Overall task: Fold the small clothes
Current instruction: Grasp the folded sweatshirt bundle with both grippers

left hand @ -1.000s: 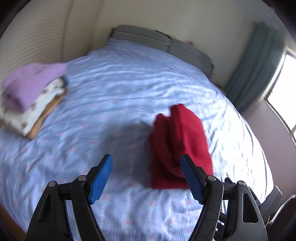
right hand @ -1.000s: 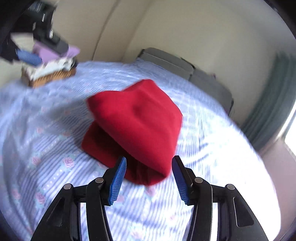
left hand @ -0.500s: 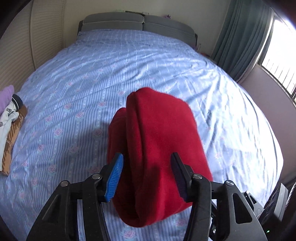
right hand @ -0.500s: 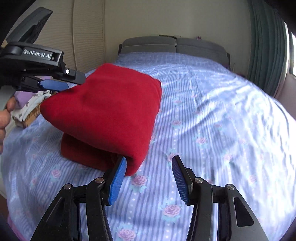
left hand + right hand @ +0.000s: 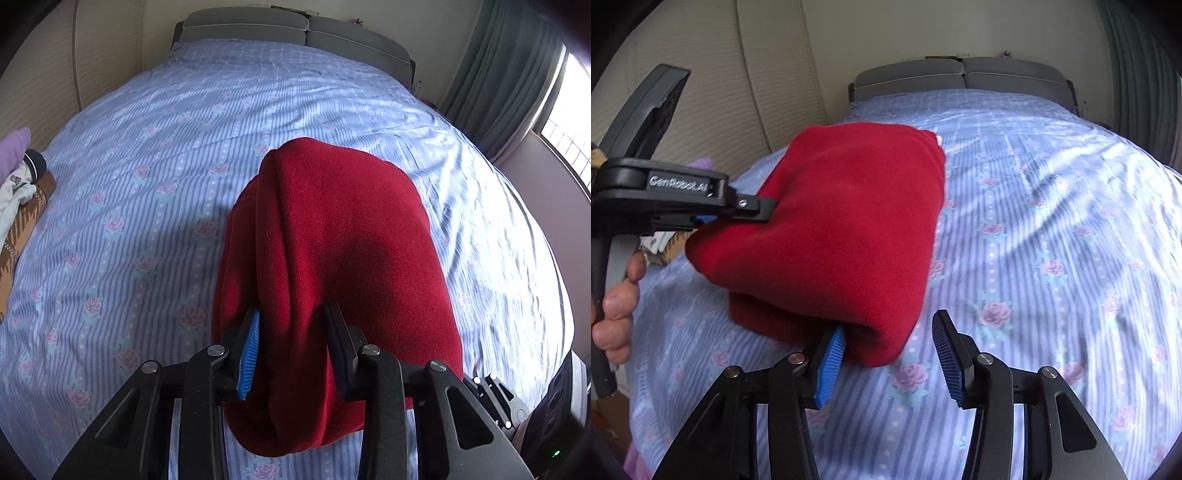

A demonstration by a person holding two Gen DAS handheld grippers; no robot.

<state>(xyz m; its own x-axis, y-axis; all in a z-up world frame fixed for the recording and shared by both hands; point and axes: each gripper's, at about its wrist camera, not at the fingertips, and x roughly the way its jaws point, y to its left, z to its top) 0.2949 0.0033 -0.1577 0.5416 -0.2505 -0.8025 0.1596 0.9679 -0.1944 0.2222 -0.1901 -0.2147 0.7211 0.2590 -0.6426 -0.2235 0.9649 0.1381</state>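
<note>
The left gripper [image 5: 291,343] is clamped on the near end of the folded red garment [image 5: 343,258], whose long axis runs straight away from it across the bed [image 5: 147,184]. The right gripper [image 5: 888,354] stands spread — its left pad tucked under the bundle's corner, nothing pinched. The bundle's underside is hidden, and the clothes pile [image 5: 18,184] is cut off at the frame edge.

The red garment [image 5: 354,258] is matt, fuzzy knit cloth; the bed sheet [image 5: 166,166] is smooth, faintly glossy cotton-like cloth; the left gripper [image 5: 291,354] is matt black plastic with ribbed blue pads [image 5: 250,354].
</note>
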